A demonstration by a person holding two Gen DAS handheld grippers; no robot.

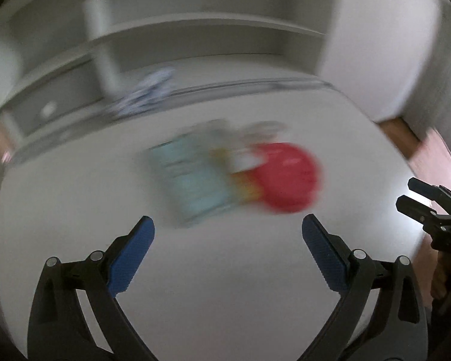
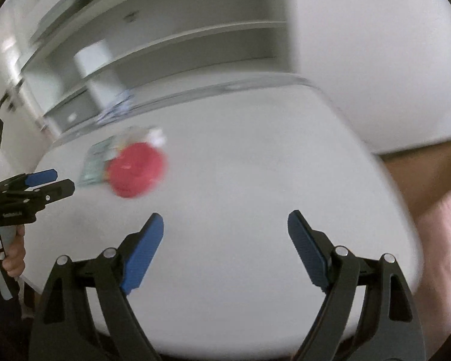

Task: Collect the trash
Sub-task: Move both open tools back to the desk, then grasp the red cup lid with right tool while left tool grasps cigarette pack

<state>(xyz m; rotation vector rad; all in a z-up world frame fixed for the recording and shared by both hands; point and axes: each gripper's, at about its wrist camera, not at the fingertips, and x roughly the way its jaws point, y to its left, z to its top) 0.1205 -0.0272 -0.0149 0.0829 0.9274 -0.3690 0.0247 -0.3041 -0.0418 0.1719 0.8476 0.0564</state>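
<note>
The right gripper (image 2: 225, 219) hangs over the white worktop (image 2: 255, 165), blue pads spread wide with nothing between them. Ahead and to its left lies a blurred red round object (image 2: 136, 170) touching a pale teal packet (image 2: 94, 162). The left gripper (image 2: 60, 182) reaches in from the left, near the packet.

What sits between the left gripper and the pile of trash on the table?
Nothing visible: only bare white table lies between the open left gripper and the blurred trash pile. Both grippers are empty.
</note>
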